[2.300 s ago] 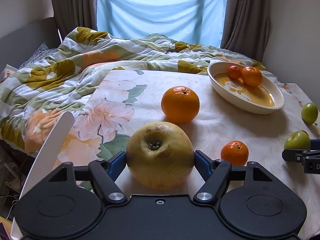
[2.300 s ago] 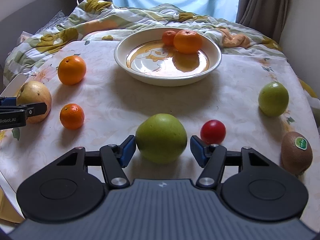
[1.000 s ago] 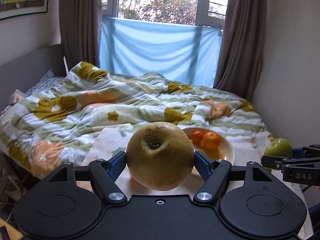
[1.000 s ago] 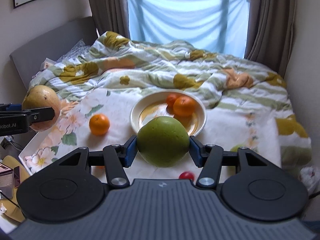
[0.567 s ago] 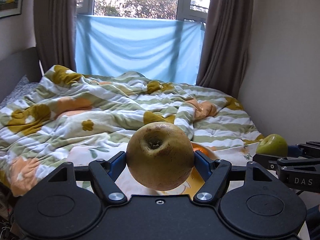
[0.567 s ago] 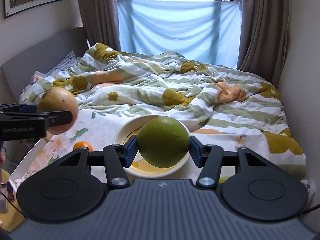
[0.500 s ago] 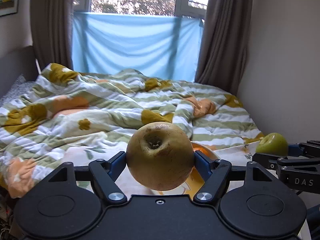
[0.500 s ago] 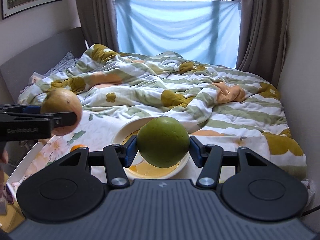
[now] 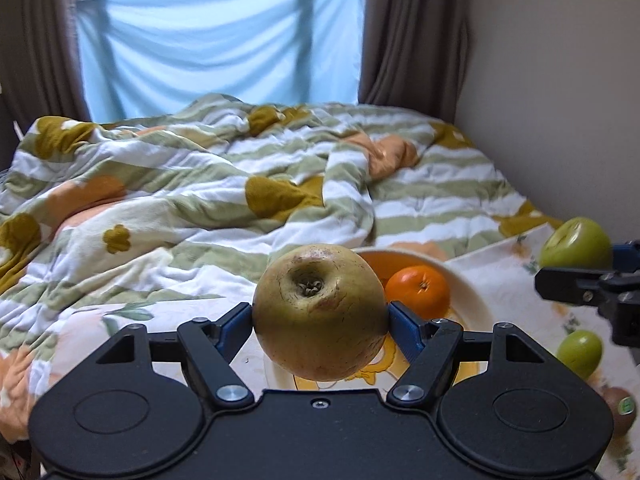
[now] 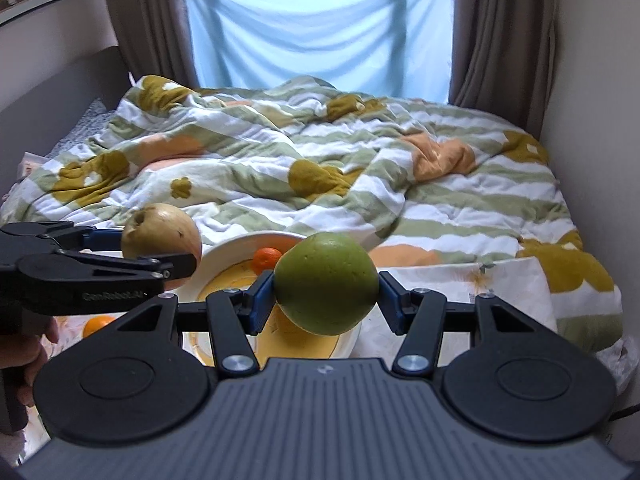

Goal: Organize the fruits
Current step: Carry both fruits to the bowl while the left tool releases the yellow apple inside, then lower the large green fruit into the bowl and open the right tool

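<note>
My left gripper (image 9: 321,314) is shut on a big yellow-brown pear (image 9: 320,312) and holds it in the air above the near rim of the cream oval bowl (image 9: 472,300). An orange (image 9: 418,291) lies in that bowl. My right gripper (image 10: 326,286) is shut on a green apple (image 10: 326,283), also held above the bowl (image 10: 224,258), which holds a small tangerine (image 10: 266,259). The left gripper with its pear (image 10: 160,236) shows at the left of the right wrist view. The right gripper's apple (image 9: 576,243) shows at the right of the left wrist view.
A small green fruit (image 9: 580,353) and a kiwi (image 9: 620,404) lie on the floral tablecloth right of the bowl. An orange (image 10: 98,325) lies left of the bowl. A rumpled flowered duvet (image 9: 200,184) covers the bed behind. A wall is at the right.
Both grippers lifted their fruit off the table and carried it toward the bowl. Since half a second ago both have tilted down and come closer over the bowl.
</note>
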A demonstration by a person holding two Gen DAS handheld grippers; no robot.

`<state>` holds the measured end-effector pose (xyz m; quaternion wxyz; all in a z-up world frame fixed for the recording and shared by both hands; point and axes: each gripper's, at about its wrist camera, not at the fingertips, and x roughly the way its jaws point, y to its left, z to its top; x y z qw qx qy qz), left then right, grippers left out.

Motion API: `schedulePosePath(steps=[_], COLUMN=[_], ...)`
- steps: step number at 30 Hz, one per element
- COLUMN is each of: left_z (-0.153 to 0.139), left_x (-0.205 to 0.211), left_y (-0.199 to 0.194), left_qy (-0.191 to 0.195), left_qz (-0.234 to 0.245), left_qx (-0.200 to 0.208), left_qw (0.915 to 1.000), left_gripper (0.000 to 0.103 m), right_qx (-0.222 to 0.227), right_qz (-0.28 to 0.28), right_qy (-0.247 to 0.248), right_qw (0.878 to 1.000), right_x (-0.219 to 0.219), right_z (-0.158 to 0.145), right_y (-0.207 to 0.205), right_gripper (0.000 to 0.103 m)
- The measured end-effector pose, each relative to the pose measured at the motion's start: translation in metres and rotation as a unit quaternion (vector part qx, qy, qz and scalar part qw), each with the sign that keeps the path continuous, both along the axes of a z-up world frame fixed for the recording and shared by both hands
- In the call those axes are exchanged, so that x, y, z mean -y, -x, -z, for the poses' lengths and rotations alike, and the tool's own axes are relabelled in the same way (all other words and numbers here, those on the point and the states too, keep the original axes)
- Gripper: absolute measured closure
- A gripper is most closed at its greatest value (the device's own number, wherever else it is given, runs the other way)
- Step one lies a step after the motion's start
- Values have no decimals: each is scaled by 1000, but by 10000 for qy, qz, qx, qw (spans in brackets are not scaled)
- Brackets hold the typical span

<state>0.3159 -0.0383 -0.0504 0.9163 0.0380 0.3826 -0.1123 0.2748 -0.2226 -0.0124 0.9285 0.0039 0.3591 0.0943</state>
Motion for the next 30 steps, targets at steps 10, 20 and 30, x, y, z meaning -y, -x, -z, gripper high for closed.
schedulePosePath(steps=[10, 20, 30], left_z=[32, 40, 9], left_x=[17, 22, -6], left_y=[-23, -29, -4], left_qy=[-441, -575, -292], left_qz=[373, 327, 167], left_qx=[-247, -326, -173], left_qw=[9980, 9973, 9993], left_gripper=[26, 22, 0], right_qx=[-273, -390, -372], right_qz=[317, 510, 539], right_qy=[-80, -109, -108], right_qw=[9991, 9979, 9978], right_x=[10, 20, 23], right_z=[21, 29, 23], right_y=[-21, -27, -25], right_gripper=[33, 33, 33])
